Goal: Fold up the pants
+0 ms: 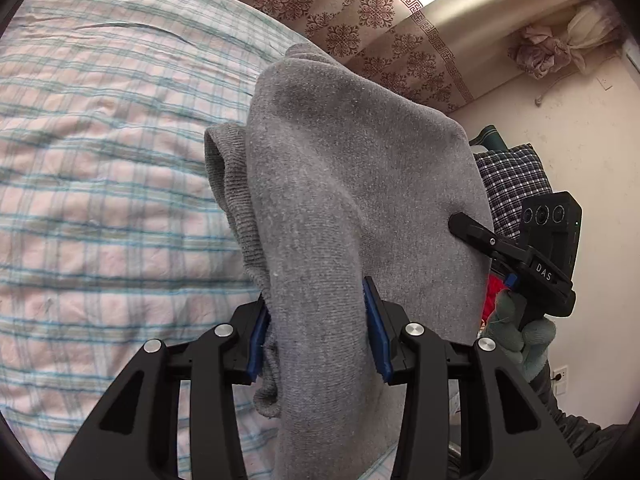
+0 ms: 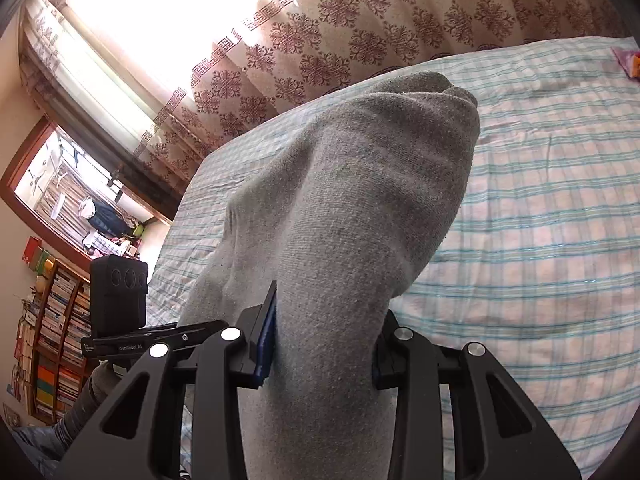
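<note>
Both grippers, left gripper [image 1: 318, 326] and right gripper [image 2: 324, 342], clamp bunched folds of the grey pants [image 1: 344, 184], which hang lifted above the checked bedsheet [image 1: 100, 200]. This looks like the carry-over step; next they likely lay the fabric flat on the bedsheet, evenly.

The pants [image 1: 352, 184] are matt grey knit, ribbed at lower left; checked sheet [image 1: 100, 160] looks like crumpled cotton.

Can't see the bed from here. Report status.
Left gripper shut on pants. Right gripper shut on pants too. Pants lifted over bed. Nothing in the way.
</note>
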A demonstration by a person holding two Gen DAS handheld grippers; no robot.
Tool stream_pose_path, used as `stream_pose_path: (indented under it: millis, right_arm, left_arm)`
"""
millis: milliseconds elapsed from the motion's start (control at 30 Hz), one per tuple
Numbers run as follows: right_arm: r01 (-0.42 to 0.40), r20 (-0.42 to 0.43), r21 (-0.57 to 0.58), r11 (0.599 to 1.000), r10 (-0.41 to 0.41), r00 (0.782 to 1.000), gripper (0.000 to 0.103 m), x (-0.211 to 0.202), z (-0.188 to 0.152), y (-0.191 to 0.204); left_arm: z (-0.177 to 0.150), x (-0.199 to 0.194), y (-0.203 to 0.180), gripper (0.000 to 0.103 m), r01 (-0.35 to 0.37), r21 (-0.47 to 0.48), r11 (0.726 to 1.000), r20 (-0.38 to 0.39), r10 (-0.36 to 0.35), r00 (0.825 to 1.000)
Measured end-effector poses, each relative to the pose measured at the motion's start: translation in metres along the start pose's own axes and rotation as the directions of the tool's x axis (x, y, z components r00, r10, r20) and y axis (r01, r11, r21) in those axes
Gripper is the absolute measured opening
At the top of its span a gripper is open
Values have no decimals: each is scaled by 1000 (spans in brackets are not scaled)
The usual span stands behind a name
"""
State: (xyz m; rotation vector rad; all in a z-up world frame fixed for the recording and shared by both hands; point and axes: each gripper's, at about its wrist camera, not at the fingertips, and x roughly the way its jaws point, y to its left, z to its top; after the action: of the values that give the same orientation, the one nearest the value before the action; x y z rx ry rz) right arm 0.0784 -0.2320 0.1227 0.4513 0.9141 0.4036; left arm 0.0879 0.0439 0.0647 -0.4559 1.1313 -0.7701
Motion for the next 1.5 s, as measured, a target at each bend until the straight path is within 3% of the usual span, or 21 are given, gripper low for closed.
stream_pose_path:
  millis: [300,533,667,833,1033,1133,1233,1400,1500]
  right_arm:
    - [43,26,22,999,-44,999,35,-18,35,-94]
    - [71,-37,71,995,-69,997,37,2,39,-155]
    - [116,-79,120,986,-107,991,48,15,31,-180]
    - [166,-27,142,976,-164,986,63,0,20,-189]
    - [329,80,110,938,-338,938,64,-31,21,-175]
    - [366,115,93,926,-376,920,65,-42,17,-160]
    - [416,128,37,909,-417,900,65,-45,0,-137]
    - [562,131,-76,824,-551,824,65,-38,-40,-103]
    - [584,107,-88,807,-575,811,67,-36,-63,-96]
  left_arm:
    - [42,89,-39,42,-7,27,1000,-51,8,999]
    - [55,145,-41,43,-73,35,997,-107,76,991]
    - [56,157,-41,46,-91,71,993,-106,98,990]
    - [59,163,-41,58,-128,114,985,-104,140,985]
    - [56,158,-41,62,-155,129,979,-92,167,982]
    - [52,149,-46,63,-190,141,972,-74,201,977]
    - [48,142,-51,67,-246,172,954,-49,257,965]
    - [34,129,-64,67,-319,242,917,-6,330,944]
    - [23,125,-69,68,-354,282,892,16,364,931]
